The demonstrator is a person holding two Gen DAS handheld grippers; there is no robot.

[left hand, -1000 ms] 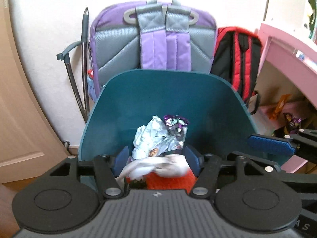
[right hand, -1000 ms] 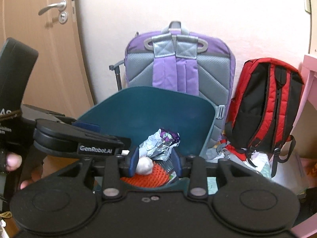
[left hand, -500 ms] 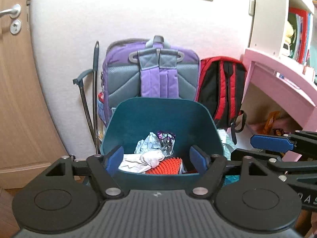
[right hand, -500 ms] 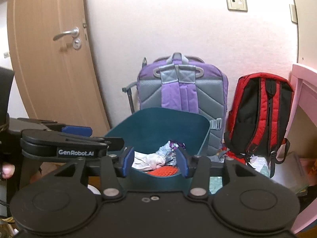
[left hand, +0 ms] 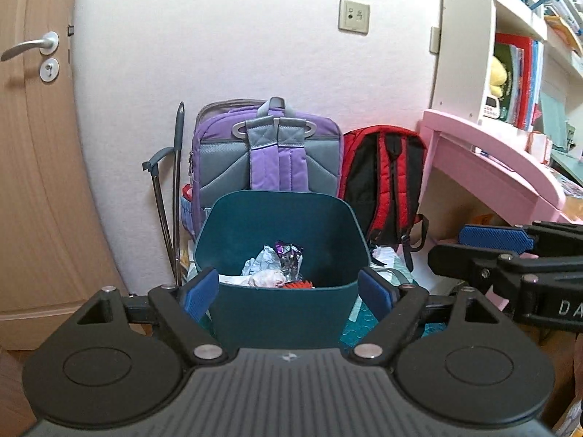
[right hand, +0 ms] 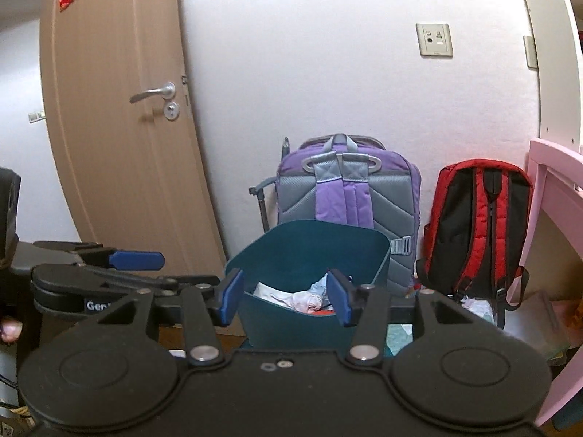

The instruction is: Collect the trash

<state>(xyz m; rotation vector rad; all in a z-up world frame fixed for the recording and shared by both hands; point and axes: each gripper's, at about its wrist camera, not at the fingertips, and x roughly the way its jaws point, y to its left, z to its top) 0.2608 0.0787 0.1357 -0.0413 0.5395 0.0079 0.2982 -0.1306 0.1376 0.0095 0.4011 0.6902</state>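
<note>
The trash (left hand: 271, 271) lies crumpled in the teal bin (left hand: 284, 313) against the purple backpack (left hand: 267, 160), beyond and apart from the left gripper (left hand: 289, 291) and right gripper (right hand: 286, 296), both empty, their jaws opening.

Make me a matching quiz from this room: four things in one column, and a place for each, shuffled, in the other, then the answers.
Things
1. purple backpack
2. red backpack
3. crumpled wrappers
4. wall socket

Places
A. inside the teal bin
B. high on the white wall
C. directly behind the teal bin
D. next to the pink desk

Pairs: 1-C, 2-D, 3-A, 4-B
</note>
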